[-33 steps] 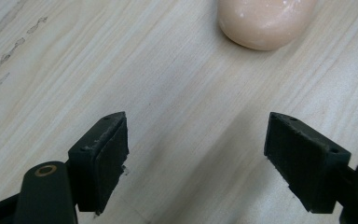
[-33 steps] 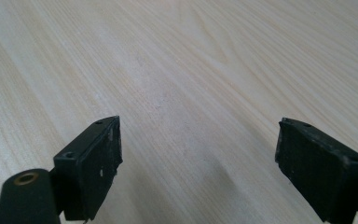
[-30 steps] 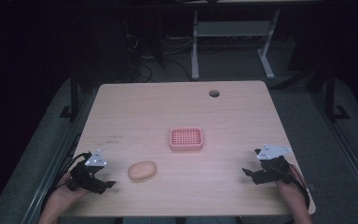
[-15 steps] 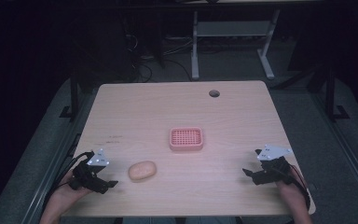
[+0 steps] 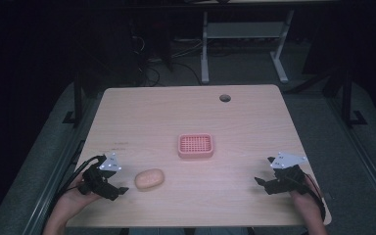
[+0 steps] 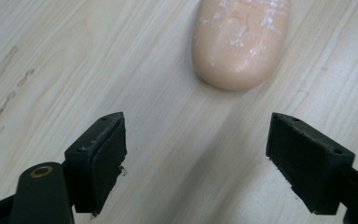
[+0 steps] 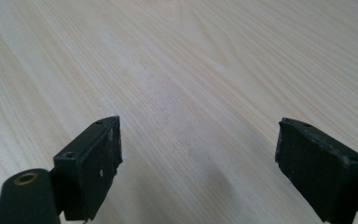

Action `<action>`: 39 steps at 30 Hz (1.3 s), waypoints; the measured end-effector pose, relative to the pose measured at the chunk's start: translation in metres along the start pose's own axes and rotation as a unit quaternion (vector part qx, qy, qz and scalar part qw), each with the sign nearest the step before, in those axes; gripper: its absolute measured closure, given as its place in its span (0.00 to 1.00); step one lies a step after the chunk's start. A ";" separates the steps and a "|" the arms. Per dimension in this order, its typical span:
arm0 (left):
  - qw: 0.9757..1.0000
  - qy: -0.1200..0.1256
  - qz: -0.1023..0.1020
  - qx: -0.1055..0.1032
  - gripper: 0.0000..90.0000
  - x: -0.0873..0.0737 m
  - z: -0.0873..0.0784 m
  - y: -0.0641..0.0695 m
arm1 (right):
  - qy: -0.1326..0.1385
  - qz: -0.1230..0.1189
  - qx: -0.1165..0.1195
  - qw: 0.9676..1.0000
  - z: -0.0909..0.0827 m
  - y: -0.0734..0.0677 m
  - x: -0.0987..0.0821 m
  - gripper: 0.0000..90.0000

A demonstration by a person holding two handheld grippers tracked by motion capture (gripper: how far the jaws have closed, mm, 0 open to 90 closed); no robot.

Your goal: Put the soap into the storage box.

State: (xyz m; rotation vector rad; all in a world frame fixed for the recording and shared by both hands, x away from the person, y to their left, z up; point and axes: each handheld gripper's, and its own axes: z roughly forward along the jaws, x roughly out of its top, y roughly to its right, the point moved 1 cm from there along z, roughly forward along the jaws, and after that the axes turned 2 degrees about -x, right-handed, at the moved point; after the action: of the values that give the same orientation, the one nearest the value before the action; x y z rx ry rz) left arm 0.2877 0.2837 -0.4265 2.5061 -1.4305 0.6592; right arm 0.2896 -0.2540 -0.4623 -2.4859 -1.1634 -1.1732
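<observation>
Your left hand-held gripper [image 5: 120, 188] sits at the surface's [image 5: 186, 107] near-left corner, jaws spread wide, just short of the peach soap bar [image 5: 149, 179] near the front edge. Your right hand-held gripper [image 5: 262, 182], also open, rests near the near-right corner. A pink soap dish [image 5: 195, 145] lies mid-surface.

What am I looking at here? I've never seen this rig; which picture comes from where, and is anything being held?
A person sits at a wooden table, holding hand-operated tongs in each hand: the left tongs and the right tongs. One picture looks down from above; the other two come from cameras riding on each pair of tongs. On the table lie a peach-coloured oval soap bar and a pink slotted soap dish. Both tongs are open and hold nothing; the left ones point at the soap.
</observation>
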 end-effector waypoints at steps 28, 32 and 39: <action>0.996 -0.030 0.071 -0.034 0.22 0.063 0.022 0.009 | 0.005 0.002 0.002 1.000 -0.002 -0.002 0.001 0.16; 0.996 -0.035 0.071 -0.040 0.22 0.066 0.026 0.010 | 0.005 0.002 0.003 1.000 -0.002 -0.002 0.001 0.16; 0.995 -0.040 0.075 -0.046 0.22 0.071 0.032 0.010 | 0.005 0.002 0.002 1.000 -0.002 -0.002 0.001 0.16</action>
State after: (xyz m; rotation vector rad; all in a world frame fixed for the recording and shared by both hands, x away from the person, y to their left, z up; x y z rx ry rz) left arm 0.3192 0.2116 -0.4228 2.3979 -1.6506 0.5093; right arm 0.2878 -0.2532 -0.4609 -2.4746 -1.1571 -1.1804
